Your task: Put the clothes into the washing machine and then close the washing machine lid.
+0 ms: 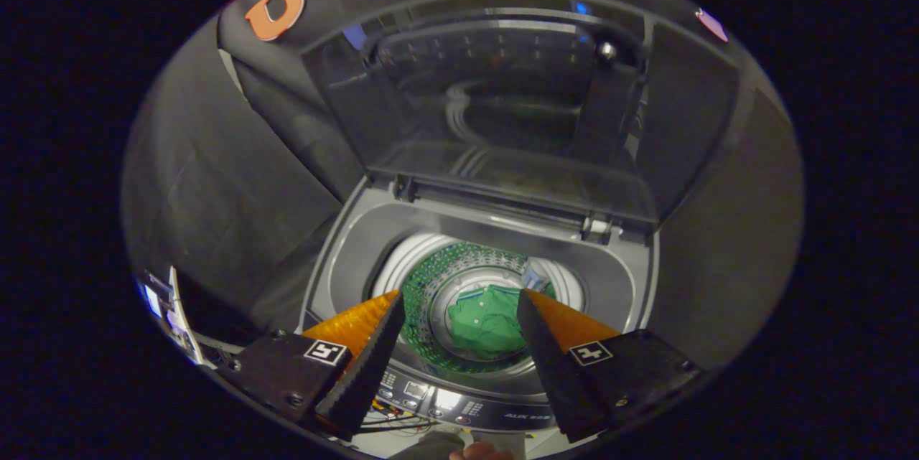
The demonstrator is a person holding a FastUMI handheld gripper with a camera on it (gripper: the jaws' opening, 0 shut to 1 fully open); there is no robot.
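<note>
While pale lettering is seen on the control panel [459, 402], it is too blurred to be read. The gripper [459, 302] is held released, with nothing between its ribbed black fingers [370, 363]. A green collared shirt [487, 320] is seen lying crumpled in the perforated drum [431, 280] beyond them, under the raised transparent lid [517, 108].
</note>
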